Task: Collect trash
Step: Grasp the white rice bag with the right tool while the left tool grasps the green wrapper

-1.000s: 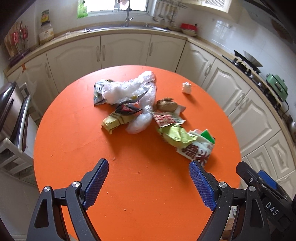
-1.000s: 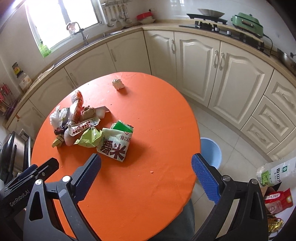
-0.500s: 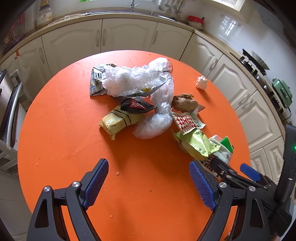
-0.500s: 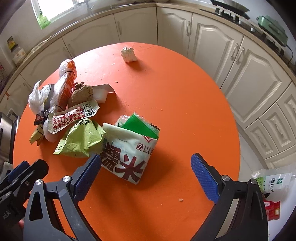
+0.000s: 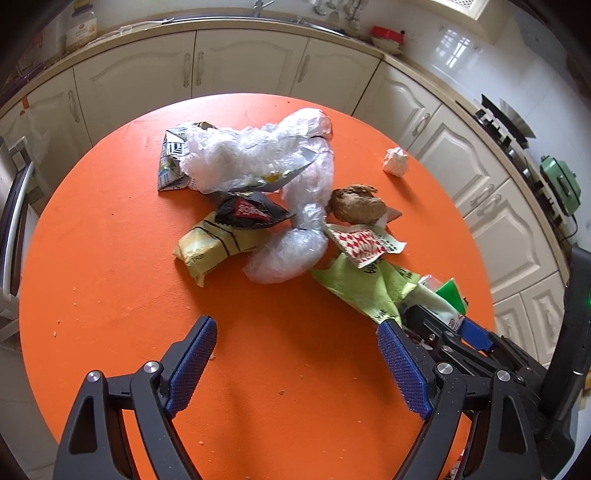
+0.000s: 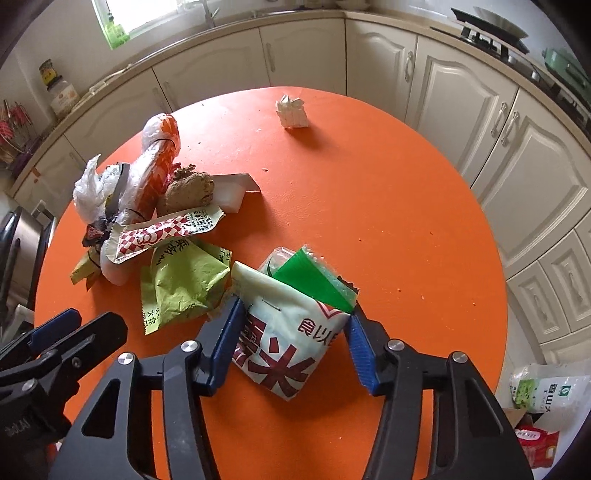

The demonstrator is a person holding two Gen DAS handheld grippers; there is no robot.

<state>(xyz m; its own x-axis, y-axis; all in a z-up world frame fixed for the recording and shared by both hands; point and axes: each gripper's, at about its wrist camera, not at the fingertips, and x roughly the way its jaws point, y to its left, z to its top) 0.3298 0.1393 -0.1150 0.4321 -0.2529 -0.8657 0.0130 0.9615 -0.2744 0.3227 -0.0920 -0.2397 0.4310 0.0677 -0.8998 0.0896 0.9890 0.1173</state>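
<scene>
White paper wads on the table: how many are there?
1: the white paper wad lies alone near the table's far edge; the trash pile may hide more.

Cream cabinets (image 6: 458, 92) curve around a round orange table (image 5: 110, 258), with a daylit window (image 6: 147, 14) above the counter.

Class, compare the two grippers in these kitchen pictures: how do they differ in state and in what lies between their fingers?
The right gripper has just been closing on the white rice bag, its pads against the bag's sides; the left gripper stands wide open. The left has only bare orange table between its fingers. Both have blue pads and angle down at the table.
</scene>
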